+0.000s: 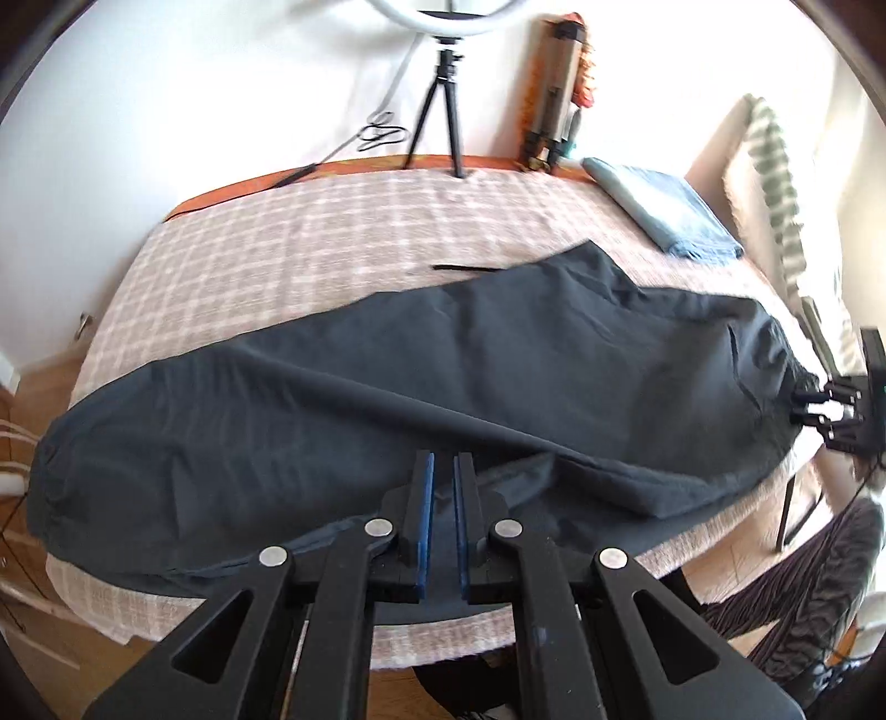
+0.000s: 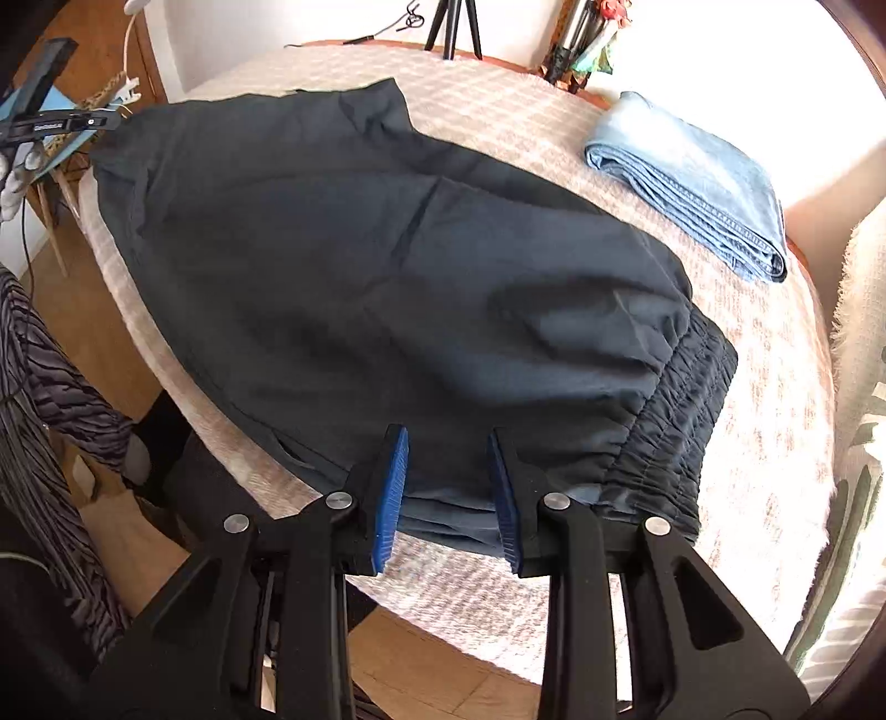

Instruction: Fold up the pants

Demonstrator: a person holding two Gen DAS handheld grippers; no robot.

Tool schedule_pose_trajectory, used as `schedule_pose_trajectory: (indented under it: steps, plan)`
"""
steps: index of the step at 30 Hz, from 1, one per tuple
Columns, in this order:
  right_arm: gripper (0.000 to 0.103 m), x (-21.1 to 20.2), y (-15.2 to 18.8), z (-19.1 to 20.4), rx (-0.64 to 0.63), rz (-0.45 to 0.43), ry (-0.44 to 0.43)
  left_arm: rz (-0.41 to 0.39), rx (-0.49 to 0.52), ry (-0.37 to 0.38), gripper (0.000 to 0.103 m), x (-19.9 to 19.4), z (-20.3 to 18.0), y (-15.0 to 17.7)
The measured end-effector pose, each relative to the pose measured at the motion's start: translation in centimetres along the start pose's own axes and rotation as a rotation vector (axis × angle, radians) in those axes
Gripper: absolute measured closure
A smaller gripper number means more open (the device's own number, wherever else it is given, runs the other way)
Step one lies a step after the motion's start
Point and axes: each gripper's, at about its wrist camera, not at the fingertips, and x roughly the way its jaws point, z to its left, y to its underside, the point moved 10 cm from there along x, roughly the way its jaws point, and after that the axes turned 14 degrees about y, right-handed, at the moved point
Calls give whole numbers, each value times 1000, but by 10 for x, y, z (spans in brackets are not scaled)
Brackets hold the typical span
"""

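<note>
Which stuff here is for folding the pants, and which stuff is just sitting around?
For the job:
- dark pants, spread on the table
- left claw, nearly shut, no cloth clearly caught in it
- right claw, open at the waistband

Just lying about:
- folded jeans
- tripod with ring light

You face a white wall (image 1: pixel 166 83) at 12 o'clock, with a ring light on a black tripod (image 1: pixel 437 111) before it. The table's checked cloth (image 1: pixel 277 249) covers an orange-brown top. Wooden floor (image 1: pixel 39 399) shows at 9 o'clock. At 3 o'clock stands a chair (image 1: pixel 747 183), washed in strong daylight.
</note>
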Motion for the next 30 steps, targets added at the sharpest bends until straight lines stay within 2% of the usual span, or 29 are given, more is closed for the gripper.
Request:
schedule_pose_trajectory:
  steps: [8,14,19,25,30]
  plan:
    - [67,-17,-45,66,-51,-90,-109,-158,-228,-87,99,-95,107,-28]
    - [67,-14,-66,102,-85,-100,-137,-230,-382,-153,99,-162,190,-15]
    - [66,-6,-69,121,-98,-70,-138,-228,-547,-154,99,-161,251,29]
    - [66,1,-71,123,-103,-37,-125,-256,-740,-46,99,-125,297,75]
    - [66,5,-73,124,-103,-24,-113,-284,-842,8,99,-99,316,91]
